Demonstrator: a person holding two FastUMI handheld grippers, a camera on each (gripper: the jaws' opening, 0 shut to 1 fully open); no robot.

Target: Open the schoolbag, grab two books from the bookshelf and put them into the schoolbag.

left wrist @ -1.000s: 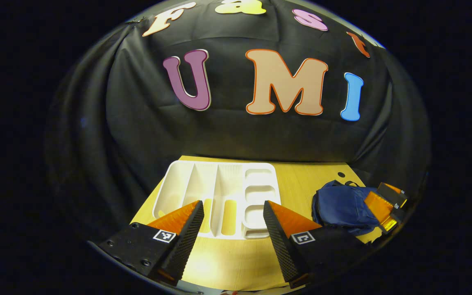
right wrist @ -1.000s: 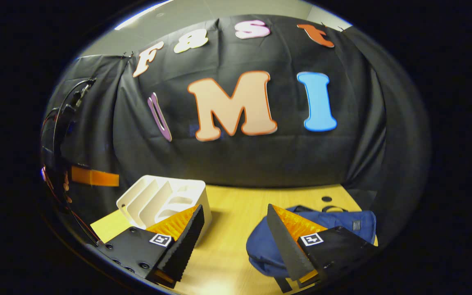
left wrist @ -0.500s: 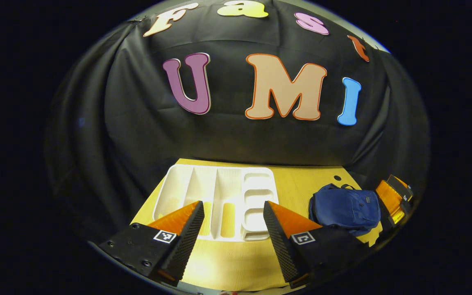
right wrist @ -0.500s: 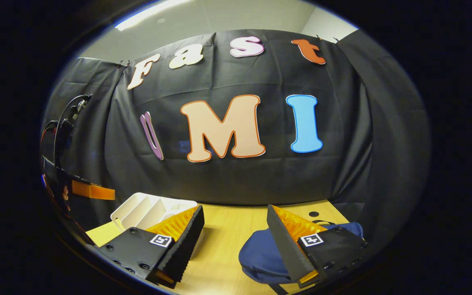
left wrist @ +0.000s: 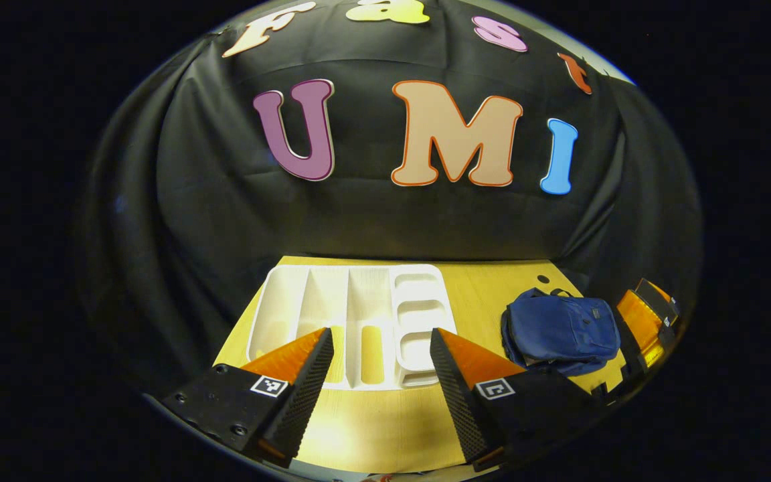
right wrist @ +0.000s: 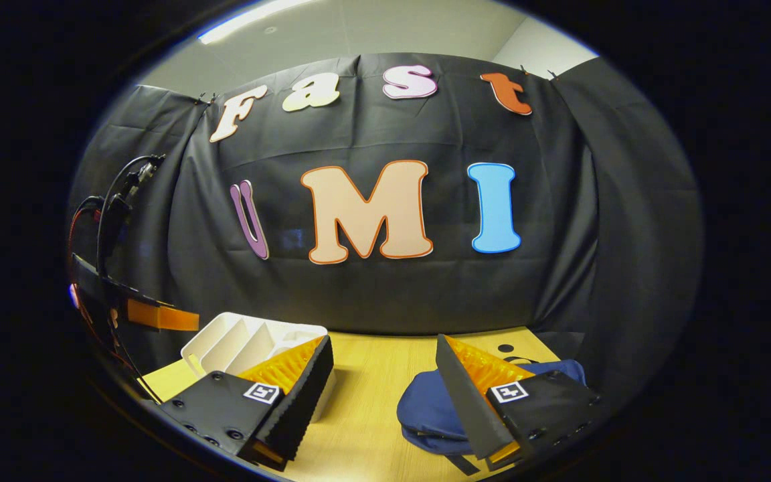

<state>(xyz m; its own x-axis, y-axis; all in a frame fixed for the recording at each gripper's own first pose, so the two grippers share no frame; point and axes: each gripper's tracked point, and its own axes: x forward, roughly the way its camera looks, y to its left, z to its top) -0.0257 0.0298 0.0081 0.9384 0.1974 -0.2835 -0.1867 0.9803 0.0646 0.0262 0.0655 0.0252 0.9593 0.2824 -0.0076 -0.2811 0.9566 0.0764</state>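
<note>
A blue schoolbag (left wrist: 563, 329) lies closed on the right of the tabletop (left wrist: 479, 294). To its left sits a white divided bookshelf (left wrist: 352, 321), its slots empty. Left hand-held gripper (left wrist: 380, 375) and right hand-held gripper (right wrist: 385, 395) both hover with fingers apart, holding nothing.

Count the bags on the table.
1: a blue schoolbag lies at the table's right end, right of the white shelf. Nothing else there looks like a bag.
</note>
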